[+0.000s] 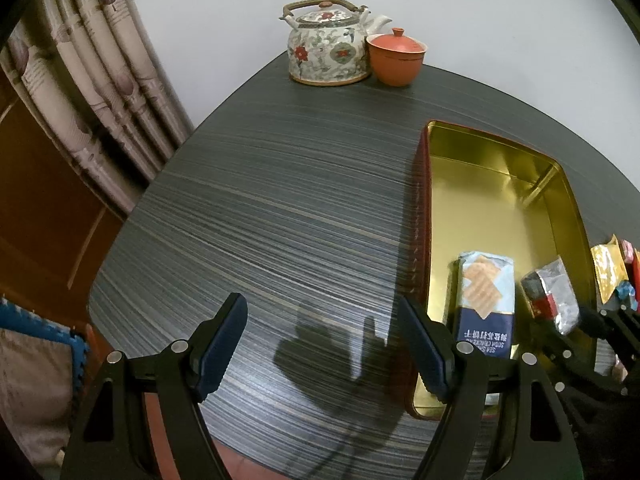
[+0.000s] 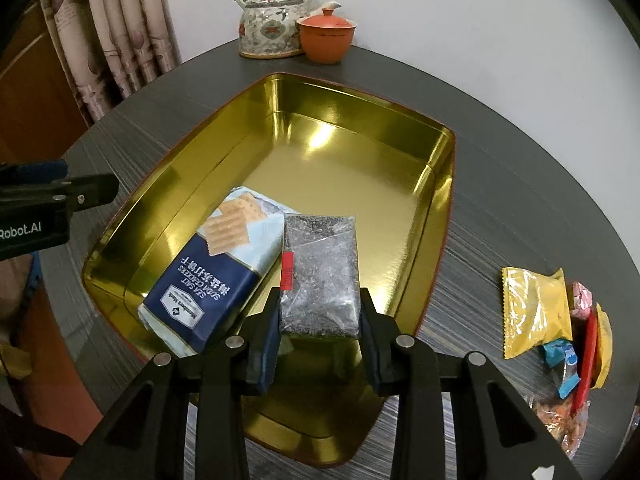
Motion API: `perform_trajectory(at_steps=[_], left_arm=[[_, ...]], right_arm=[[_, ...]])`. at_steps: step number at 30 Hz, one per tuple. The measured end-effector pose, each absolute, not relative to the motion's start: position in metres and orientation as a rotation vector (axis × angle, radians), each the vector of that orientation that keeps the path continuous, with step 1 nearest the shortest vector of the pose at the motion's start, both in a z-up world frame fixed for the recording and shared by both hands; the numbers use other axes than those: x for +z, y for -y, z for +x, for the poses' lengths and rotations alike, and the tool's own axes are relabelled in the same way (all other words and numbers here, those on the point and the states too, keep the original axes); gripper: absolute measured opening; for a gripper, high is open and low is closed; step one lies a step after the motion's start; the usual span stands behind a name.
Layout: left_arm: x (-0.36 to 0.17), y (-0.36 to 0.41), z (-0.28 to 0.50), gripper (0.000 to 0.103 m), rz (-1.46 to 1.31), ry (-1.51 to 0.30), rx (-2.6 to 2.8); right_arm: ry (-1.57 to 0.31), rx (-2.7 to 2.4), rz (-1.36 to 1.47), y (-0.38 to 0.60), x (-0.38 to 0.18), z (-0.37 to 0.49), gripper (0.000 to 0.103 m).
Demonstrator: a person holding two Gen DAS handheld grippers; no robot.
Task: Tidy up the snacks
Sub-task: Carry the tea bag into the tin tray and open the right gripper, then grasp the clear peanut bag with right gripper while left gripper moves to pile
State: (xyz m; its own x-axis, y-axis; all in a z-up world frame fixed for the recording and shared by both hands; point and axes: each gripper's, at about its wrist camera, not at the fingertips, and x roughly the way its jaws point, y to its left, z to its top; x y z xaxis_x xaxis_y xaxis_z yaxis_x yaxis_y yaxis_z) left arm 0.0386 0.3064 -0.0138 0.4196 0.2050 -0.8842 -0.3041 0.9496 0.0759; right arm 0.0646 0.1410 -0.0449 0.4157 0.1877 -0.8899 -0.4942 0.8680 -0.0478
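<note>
A gold tin (image 2: pixel 404 216) sits open on the dark round table (image 1: pixel 280 200). Inside it lies a blue and white cracker pack (image 2: pixel 216 276), seen too in the left wrist view as the cracker pack (image 1: pixel 486 304). My right gripper (image 2: pixel 320 312) is shut on a clear packet of dark snack (image 2: pixel 320 272), held over the tin beside the crackers; that packet (image 1: pixel 554 300) shows in the left wrist view too. My left gripper (image 1: pixel 324 344) stands open over bare table, left of the tin (image 1: pixel 496 184), with nothing between its fingers.
A flowered teapot (image 1: pixel 328 46) and an orange lidded cup (image 1: pixel 396 56) stand at the table's far edge. Several loose snack packs, one yellow (image 2: pixel 536 312), lie on the table right of the tin. Curtains (image 1: pixel 92 80) hang at the left.
</note>
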Motion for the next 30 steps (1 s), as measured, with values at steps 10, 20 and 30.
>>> perform_trajectory(at_steps=[10, 20, 30], left_arm=[[-0.016, -0.308, 0.039, 0.078, -0.115, -1.102, 0.322], [-0.016, -0.306, 0.038, 0.078, -0.11, -1.099, 0.317], [-0.015, -0.302, 0.038, 0.078, -0.097, -1.089, 0.311]], right_arm=[[-1.075, 0.45, -0.334, -0.148, -0.05, 0.063, 0.032], [-1.064, 0.462, -0.333, -0.15, -0.045, 0.063, 0.035], [-1.027, 0.488, -0.245, -0.124, -0.018, 0.05, 0.039]])
